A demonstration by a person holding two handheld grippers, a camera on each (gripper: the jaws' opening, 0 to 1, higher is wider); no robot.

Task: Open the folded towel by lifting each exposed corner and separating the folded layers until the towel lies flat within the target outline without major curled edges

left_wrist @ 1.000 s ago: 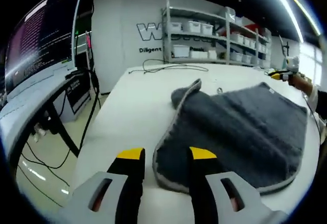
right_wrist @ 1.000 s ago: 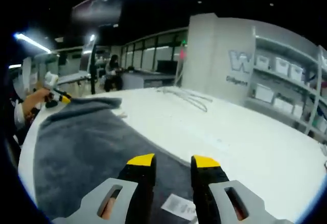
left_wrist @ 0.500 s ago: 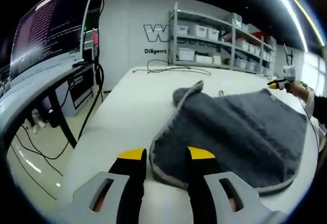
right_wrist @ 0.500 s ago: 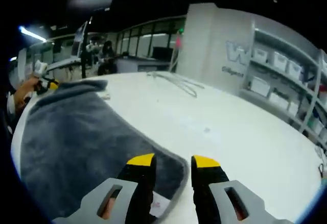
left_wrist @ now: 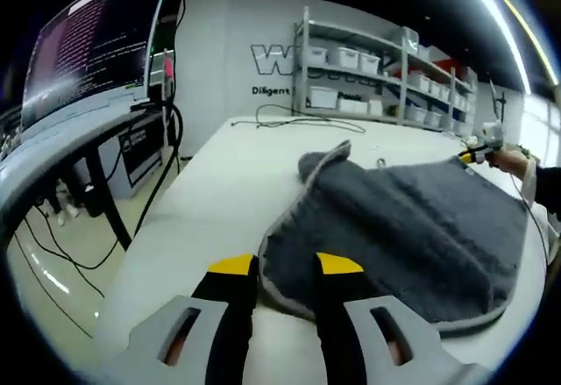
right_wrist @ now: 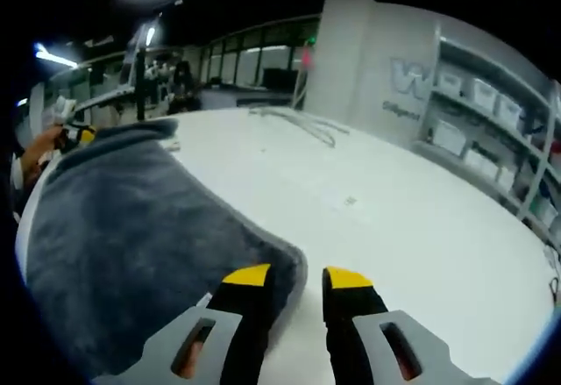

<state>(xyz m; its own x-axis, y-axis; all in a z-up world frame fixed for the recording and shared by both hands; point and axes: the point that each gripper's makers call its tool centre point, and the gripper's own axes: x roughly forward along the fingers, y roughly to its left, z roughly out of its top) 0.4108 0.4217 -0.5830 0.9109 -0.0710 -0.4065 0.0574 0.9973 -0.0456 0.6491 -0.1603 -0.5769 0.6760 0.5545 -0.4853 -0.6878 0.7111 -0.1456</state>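
A dark grey towel [left_wrist: 412,218] with a light hem lies folded on the white table [left_wrist: 210,192], its far corner curled up. My left gripper [left_wrist: 285,267] is open at the towel's near edge, and the hem runs into the gap between its yellow-tipped fingers. In the right gripper view the towel [right_wrist: 114,227] spreads to the left, and my right gripper [right_wrist: 298,277] stands open with a rounded towel corner against its left finger. Each gripper shows small at the towel's far side in the other's view, the right gripper [left_wrist: 476,152] and the left gripper [right_wrist: 77,135], each held in a hand.
A monitor [left_wrist: 83,52] on a desk with hanging cables stands left of the table. Shelves with white bins [left_wrist: 377,60] line the back wall. A thin cable [left_wrist: 294,122] lies on the table's far part. Bare table top [right_wrist: 394,218] stretches to the right of the towel.
Both grippers have moved in low to the towel's edge. The right one has slid off the cloth to its corner, the white label has gone from sight, and both pairs of jaws have narrowed slightly.
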